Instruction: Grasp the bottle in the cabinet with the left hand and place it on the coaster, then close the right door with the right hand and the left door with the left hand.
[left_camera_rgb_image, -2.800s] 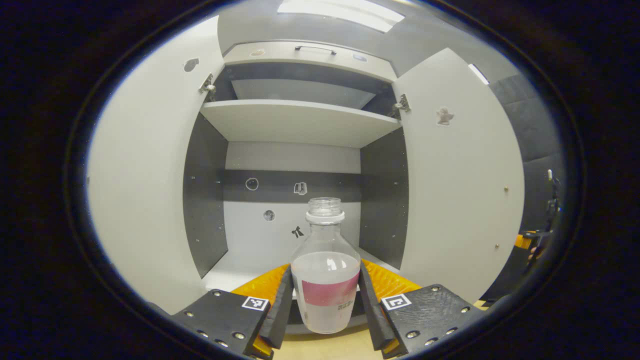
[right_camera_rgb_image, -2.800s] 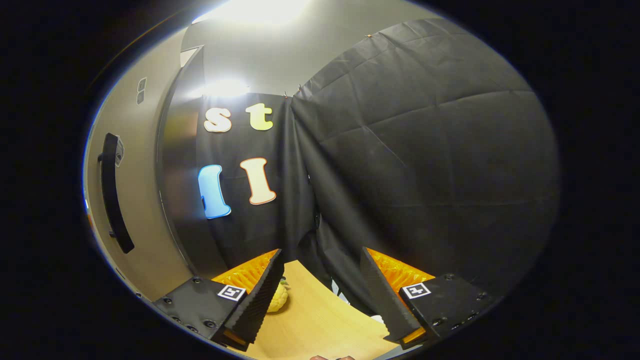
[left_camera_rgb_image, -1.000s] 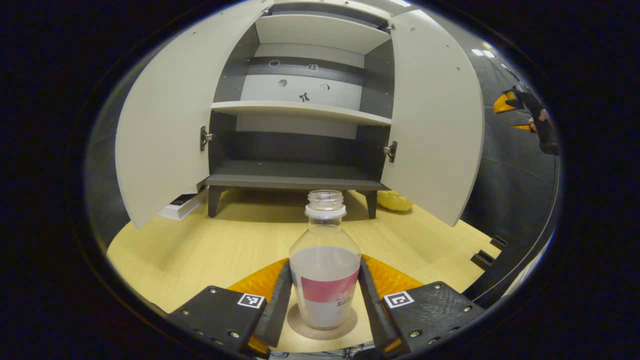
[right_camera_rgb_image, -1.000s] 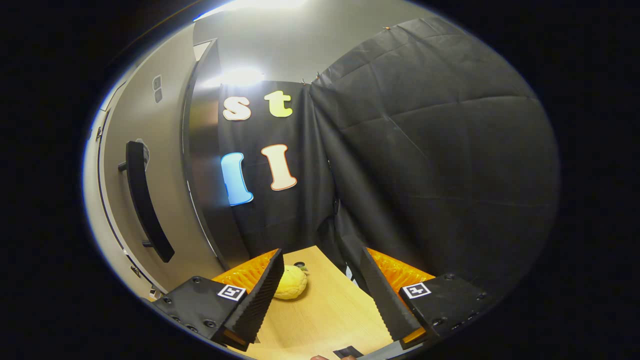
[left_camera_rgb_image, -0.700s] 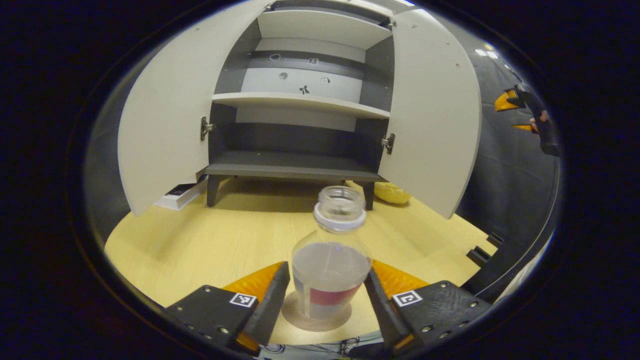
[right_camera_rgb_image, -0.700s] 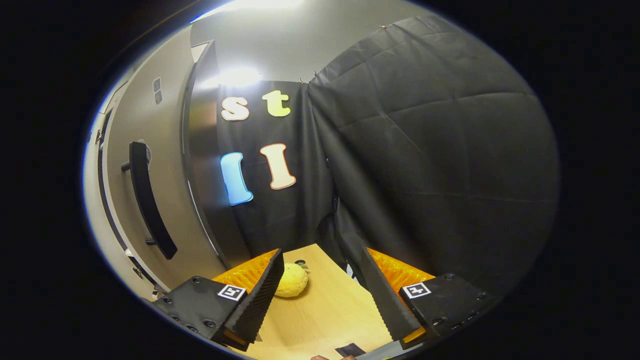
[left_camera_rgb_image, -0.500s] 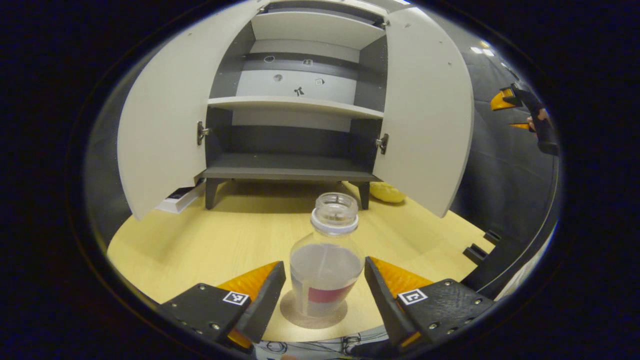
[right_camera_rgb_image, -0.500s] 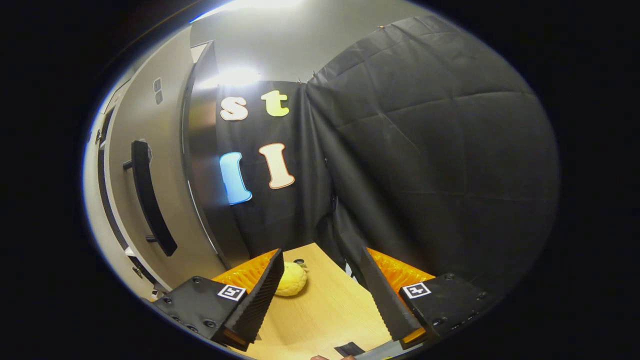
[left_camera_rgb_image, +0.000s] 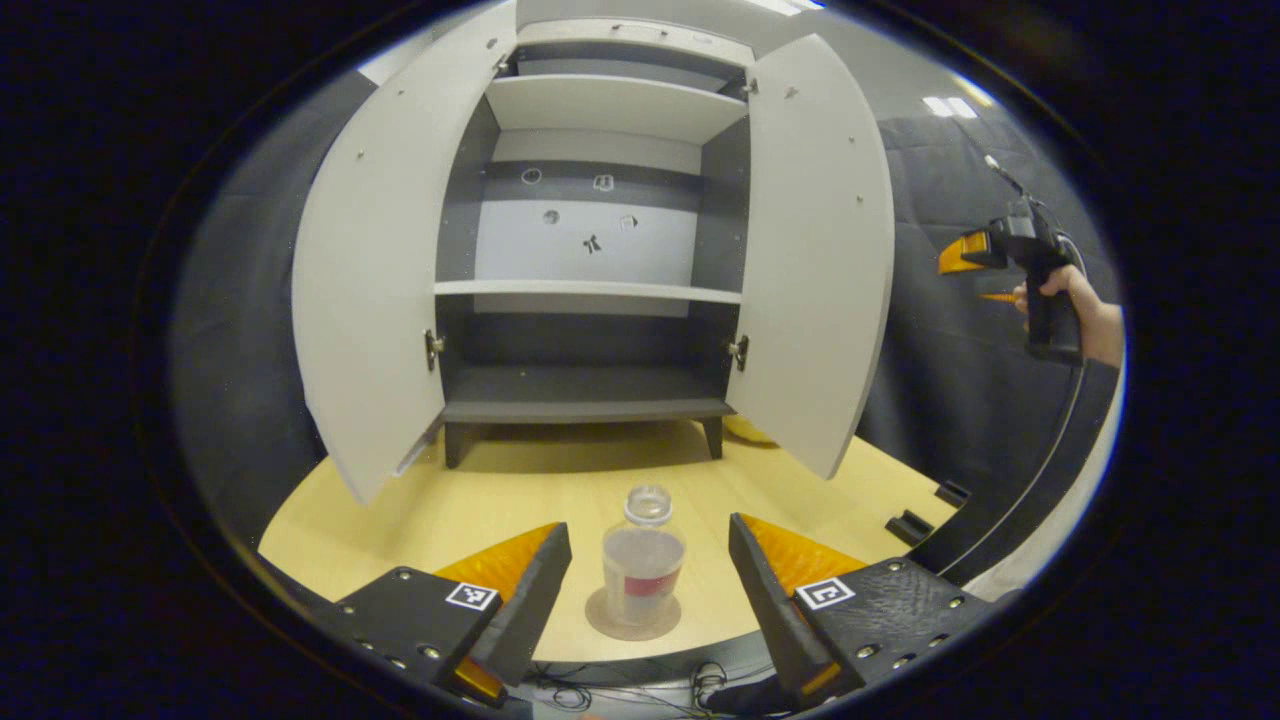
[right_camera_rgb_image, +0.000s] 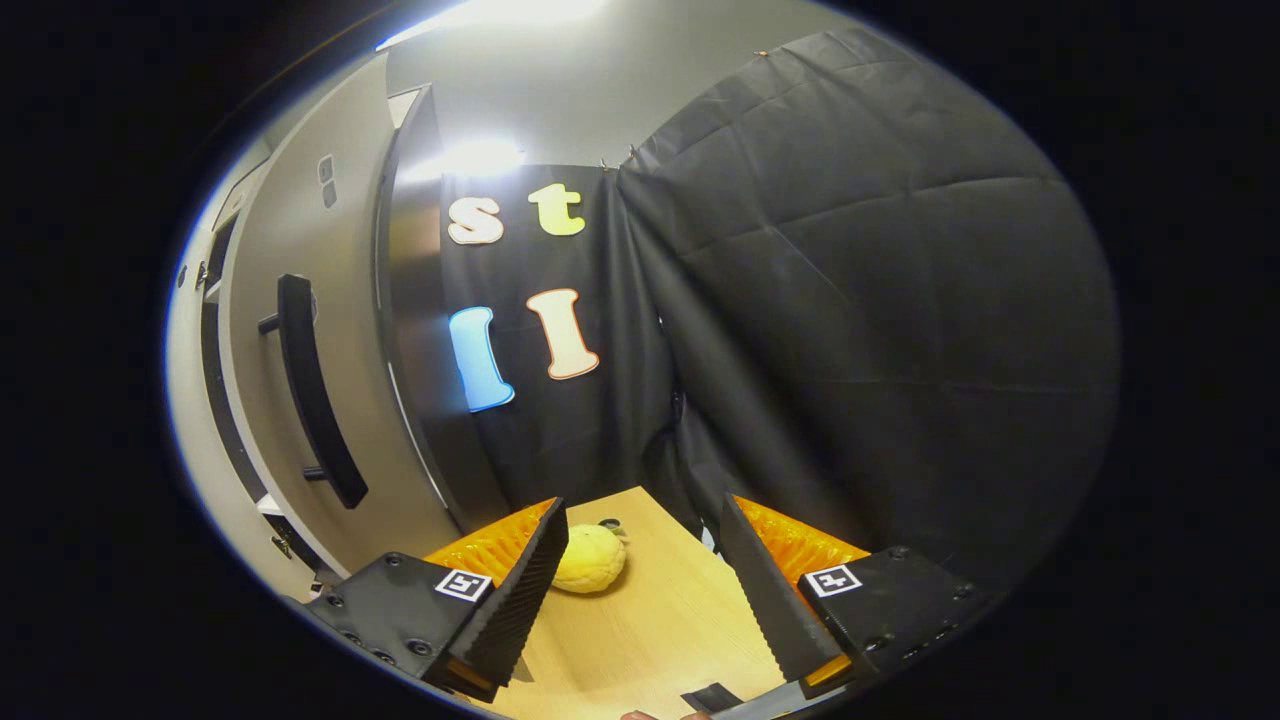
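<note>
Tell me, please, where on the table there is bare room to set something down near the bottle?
Bare wood lies between the cabinet legs and the bottle, and left of the bottle below the left door. The near edge is crowded: coaster and the left gripper, open.

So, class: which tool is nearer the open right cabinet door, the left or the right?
Right. The right tool is raised just beside the right door, on its handle side. The left tool is back at the table's near edge, around the bottle.

recording booth | black cloth wall (right_camera_rgb_image: 850, 300) | cabinet (left_camera_rgb_image: 600, 250) on table (left_camera_rgb_image: 400, 510)
</note>
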